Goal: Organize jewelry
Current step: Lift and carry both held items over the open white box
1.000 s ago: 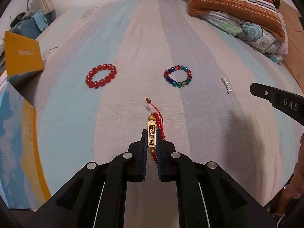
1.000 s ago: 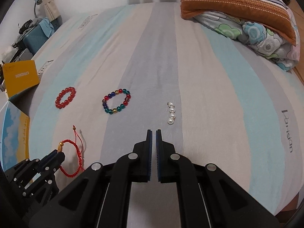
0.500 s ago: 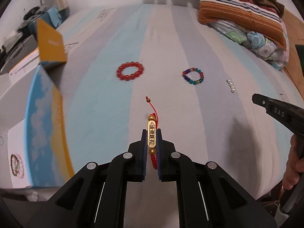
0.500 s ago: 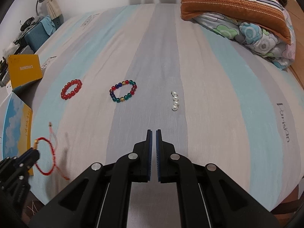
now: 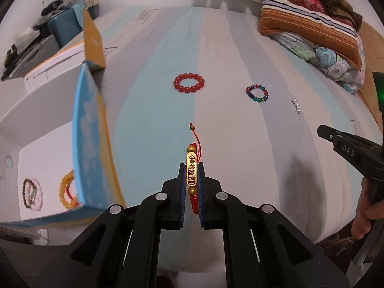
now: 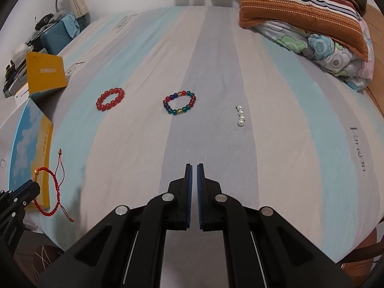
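My left gripper (image 5: 192, 168) is shut on a red cord bracelet with a gold bar charm (image 5: 191, 170) and holds it in the air beside an open blue-and-yellow box (image 5: 88, 129); the bracelet also shows in the right wrist view (image 6: 48, 192). The box holds a pink bead bracelet (image 5: 32, 193) and an amber bead bracelet (image 5: 67, 189). On the bed lie a red bead bracelet (image 6: 110, 99), a multicolour bead bracelet (image 6: 180, 102) and a short pearl string (image 6: 240, 115). My right gripper (image 6: 194, 168) is shut and empty above the bed's near edge.
The striped bedsheet (image 6: 276, 76) fills both views. A striped pillow and a floral quilt (image 6: 312, 24) lie at the far right. The box's yellow lid flap (image 6: 45, 74) stands up at the left. A teal case with clutter (image 6: 57, 33) is beyond the bed's left side.
My left gripper has lifted the red cord bracelet off the bed and carried it left toward the open box, whose inside has come into view. The right gripper has pulled back slightly.
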### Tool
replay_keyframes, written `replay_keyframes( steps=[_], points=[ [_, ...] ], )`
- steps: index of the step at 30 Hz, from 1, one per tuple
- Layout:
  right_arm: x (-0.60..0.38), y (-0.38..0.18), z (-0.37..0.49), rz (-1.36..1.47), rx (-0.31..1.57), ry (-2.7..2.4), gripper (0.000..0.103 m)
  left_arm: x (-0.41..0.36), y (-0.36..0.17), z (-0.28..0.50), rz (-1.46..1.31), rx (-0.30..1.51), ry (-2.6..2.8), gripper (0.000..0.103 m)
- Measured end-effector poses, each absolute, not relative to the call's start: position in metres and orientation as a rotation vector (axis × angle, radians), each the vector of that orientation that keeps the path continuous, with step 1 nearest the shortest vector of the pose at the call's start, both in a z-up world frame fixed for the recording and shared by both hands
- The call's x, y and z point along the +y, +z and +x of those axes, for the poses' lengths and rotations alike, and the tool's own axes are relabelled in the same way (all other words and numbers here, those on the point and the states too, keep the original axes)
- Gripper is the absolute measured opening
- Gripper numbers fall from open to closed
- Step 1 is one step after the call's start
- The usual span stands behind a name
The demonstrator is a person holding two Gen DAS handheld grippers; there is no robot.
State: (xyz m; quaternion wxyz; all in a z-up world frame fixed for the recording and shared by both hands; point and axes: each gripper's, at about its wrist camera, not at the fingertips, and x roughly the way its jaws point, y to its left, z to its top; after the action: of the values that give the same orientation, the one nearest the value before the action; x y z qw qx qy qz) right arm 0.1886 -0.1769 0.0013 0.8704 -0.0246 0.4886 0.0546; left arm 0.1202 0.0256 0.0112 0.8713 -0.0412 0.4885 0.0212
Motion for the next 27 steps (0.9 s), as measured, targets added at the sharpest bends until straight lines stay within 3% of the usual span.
replay_keyframes(
  steps=[12,27],
  points=[
    [-0.151,0.017,0.154,-0.07,1.001,0.127,0.003,0.056,0.028,0.086,-0.098,0.998,0.067,0.007],
    [-0.08,0.062,0.139,-0.075,0.919,0.205,0.003,0.105,0.093,0.074,-0.108,0.89,0.103,0.007]
  ],
)
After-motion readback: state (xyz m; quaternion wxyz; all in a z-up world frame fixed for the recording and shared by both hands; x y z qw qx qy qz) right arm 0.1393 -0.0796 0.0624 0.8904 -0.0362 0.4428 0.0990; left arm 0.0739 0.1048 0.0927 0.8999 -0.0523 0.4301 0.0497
